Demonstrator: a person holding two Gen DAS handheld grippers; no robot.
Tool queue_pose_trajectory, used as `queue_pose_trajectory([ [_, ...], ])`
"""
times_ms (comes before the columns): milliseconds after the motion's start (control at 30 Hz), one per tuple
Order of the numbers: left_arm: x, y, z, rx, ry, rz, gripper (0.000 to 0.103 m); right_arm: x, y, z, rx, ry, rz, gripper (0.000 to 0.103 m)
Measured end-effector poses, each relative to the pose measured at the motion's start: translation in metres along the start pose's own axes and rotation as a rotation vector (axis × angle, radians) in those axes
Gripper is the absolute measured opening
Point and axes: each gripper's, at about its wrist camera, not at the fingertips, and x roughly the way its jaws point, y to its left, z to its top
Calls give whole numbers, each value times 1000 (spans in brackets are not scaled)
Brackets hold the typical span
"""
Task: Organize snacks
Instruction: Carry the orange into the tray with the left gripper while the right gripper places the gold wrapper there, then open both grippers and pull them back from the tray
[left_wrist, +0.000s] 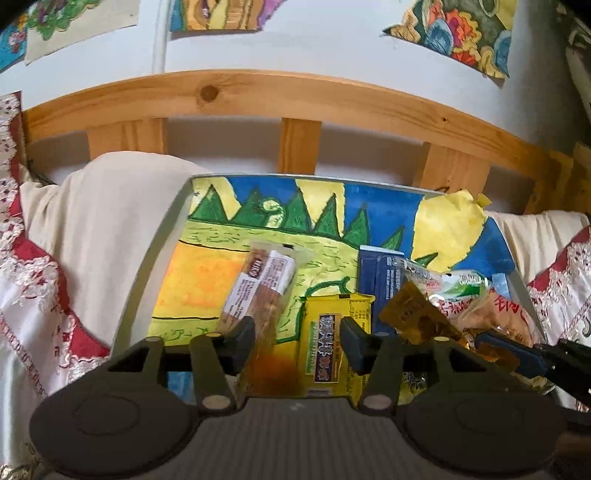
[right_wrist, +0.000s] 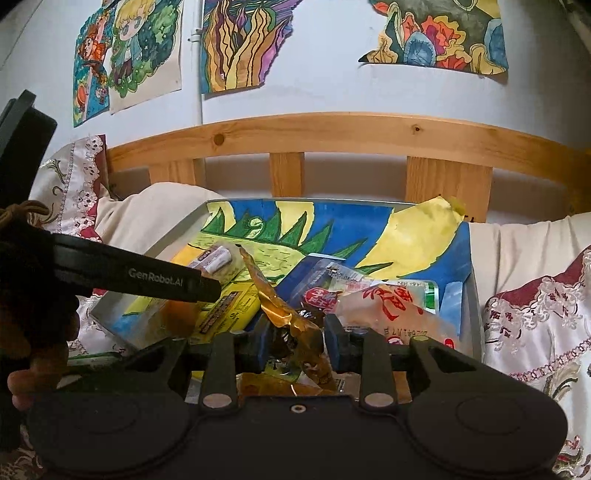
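A grey tray (left_wrist: 157, 264) lined with a painted drawing holds several snacks. My left gripper (left_wrist: 297, 338) stands open low over its near end. A clear-wrapped biscuit pack (left_wrist: 258, 291) lies by the left finger and a yellow packet (left_wrist: 328, 343) under the right one; neither is pinched. A dark blue box (left_wrist: 380, 280), a green-white packet (left_wrist: 461, 284) and a red-lettered bag (right_wrist: 388, 306) are heaped at the right. My right gripper (right_wrist: 297, 339) is shut on a crumpled amber wrapper (right_wrist: 291, 314), which sticks up between its blue pads. Seen from the right wrist, the left gripper's black side (right_wrist: 147, 277) crosses the tray's left.
A slatted wooden headboard (left_wrist: 258, 92) stands behind the tray, with drawings taped to the wall above. A cream pillow (left_wrist: 110, 221) lies to the left and red-and-white embroidered cloth (right_wrist: 535, 325) on both sides. A hand (right_wrist: 22, 384) holds the left gripper.
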Motion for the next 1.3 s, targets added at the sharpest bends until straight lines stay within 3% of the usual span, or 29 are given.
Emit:
queue_pose_trajectory([
  [167,-15,7,0,-23,-23,7,72,-5,3,0,9,-3,25,60],
  [400,-41,19,-1,-45,-63,28,85,-14,10,1,13,-13,38,72],
  [600,-67,30,-2,-71,-111,43,98,-37,22,7,-6,-73,27,85],
  [867,-112,40,-13,-60,-193,76,102,-88,37,15,-3,-180,-6,102],
  [1300,-197,58,-56,-63,-290,67,102,-170,69,-4,-6,-256,-57,102],
])
